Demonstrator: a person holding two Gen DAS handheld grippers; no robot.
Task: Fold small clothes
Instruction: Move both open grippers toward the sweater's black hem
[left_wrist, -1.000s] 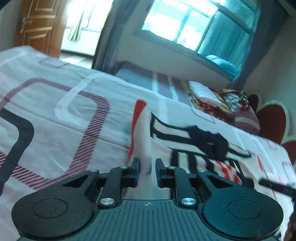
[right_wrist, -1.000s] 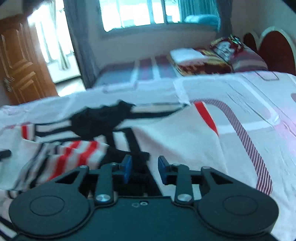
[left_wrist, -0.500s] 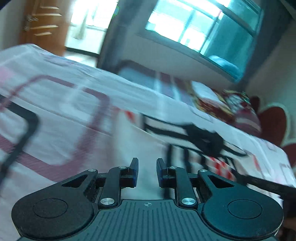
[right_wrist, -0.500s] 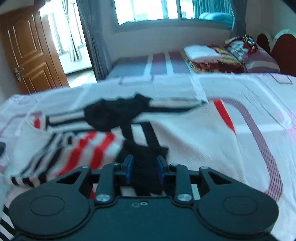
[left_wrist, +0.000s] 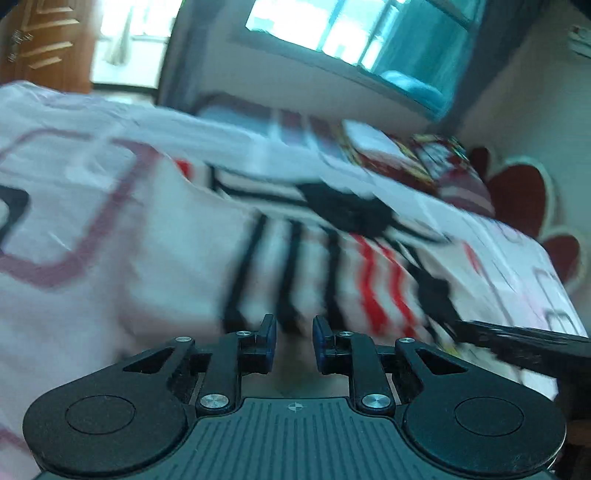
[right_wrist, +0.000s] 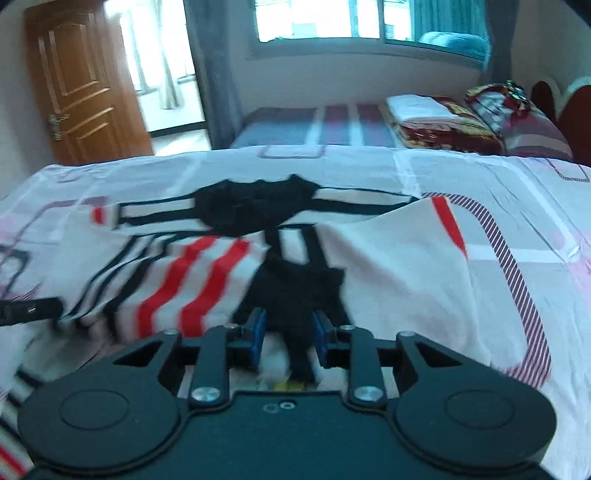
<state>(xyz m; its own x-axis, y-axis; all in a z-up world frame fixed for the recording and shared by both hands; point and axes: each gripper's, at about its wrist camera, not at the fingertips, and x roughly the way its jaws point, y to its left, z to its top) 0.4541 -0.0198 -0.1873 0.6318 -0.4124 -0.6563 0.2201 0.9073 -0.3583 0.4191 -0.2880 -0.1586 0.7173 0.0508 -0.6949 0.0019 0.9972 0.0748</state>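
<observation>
A small white garment (right_wrist: 207, 273) with black and red stripes and black patches lies partly folded on the bed. In the left wrist view it is blurred (left_wrist: 332, 258). My right gripper (right_wrist: 288, 332) sits at the garment's near edge, its jaws a little apart with a black patch (right_wrist: 295, 291) of cloth between the blue pads. My left gripper (left_wrist: 294, 343) is open at the garment's near edge, nothing between its pads. The right gripper's finger shows at the right in the left wrist view (left_wrist: 517, 343). The left gripper's finger shows at the left in the right wrist view (right_wrist: 29, 310).
The bedsheet (right_wrist: 517, 221) is white with maroon and black line patterns. Behind it stands a second bed (right_wrist: 314, 125) with folded blankets and pillows (right_wrist: 461, 122). A wooden door (right_wrist: 81, 85) is at the left, a window (right_wrist: 332, 18) at the back.
The left gripper swung right, from the plain folded part to the striped part. The right gripper moved forward onto the black patch, and the cloth now sits between its pads.
</observation>
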